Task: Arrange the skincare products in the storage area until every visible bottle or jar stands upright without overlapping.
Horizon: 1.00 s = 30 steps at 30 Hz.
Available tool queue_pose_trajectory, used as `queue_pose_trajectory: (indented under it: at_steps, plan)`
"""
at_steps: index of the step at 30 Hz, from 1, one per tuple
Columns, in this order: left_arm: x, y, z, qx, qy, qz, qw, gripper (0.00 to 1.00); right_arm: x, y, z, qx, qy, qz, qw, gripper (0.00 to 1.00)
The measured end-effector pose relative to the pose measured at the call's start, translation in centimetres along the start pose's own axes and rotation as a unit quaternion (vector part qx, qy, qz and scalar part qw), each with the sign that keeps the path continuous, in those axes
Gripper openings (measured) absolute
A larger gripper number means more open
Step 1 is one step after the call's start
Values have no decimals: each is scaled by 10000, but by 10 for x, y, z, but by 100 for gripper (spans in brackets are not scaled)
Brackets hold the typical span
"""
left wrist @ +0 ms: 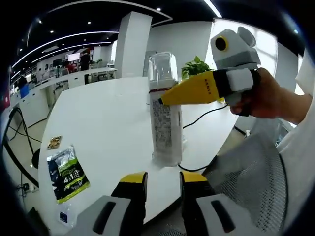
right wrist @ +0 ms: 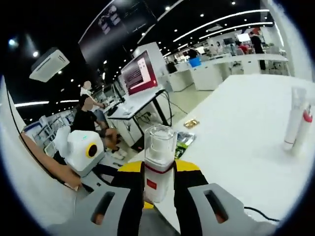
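Right tool (right wrist: 158, 184) is clamping tall clear-capped bottle (left wrist: 165, 113) upright on white desk (left wrist: 108, 118).
Left tool (left wrist: 163, 189) is hovering slightly open, empty; white tubes (right wrist: 297, 118) are standing beyond; release seemingly remaining.

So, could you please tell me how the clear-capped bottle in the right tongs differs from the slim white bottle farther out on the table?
The clear-capped bottle sits clamped between the right tongs; the slim white bottle stands free. The clear-capped bottle is wide with a red-banded label; the slim white bottle is narrow and plain. Both are upright on the white table.
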State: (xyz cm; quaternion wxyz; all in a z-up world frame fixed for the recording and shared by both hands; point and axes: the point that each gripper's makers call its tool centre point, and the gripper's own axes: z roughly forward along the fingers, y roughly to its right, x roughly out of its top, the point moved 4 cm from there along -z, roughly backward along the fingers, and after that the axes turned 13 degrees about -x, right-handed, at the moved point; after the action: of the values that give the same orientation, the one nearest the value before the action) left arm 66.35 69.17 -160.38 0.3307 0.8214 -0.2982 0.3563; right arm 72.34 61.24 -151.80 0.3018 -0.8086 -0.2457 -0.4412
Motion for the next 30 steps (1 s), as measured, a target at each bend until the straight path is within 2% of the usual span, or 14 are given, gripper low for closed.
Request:
queue_pose_trajectory:
  at_steps: [5,10,12,14,20,23,26,30]
  plan:
    - [-1,0,0,28,-38,84,10000,25,28,37,-21,-427,329,33,9985,19]
    - [-3,0,2,35,-132,132,9998,25,52,61,-40,-755,545,-87,9956,19]
    - [-6,-1,3,102,-255,197,9994,24,55,73,-44,-852,533,-131,9949,19]
    - [-6,-1,3,101,-253,223,9994,24,55,86,-47,-1081,496,-224,9927,19]
    - [-7,-2,3,139,-309,262,9991,24,55,108,-55,-1356,409,-371,9892,19]
    - [-11,-5,3,244,-457,326,9981,22,58,122,-59,-1563,343,-571,9855,19]
    - [-8,-5,3,237,-382,345,9984,22,62,133,-61,-1703,363,-656,9825,19]
    - [-8,-4,3,218,-371,376,9984,22,65,154,-61,-2081,437,-655,9749,19]
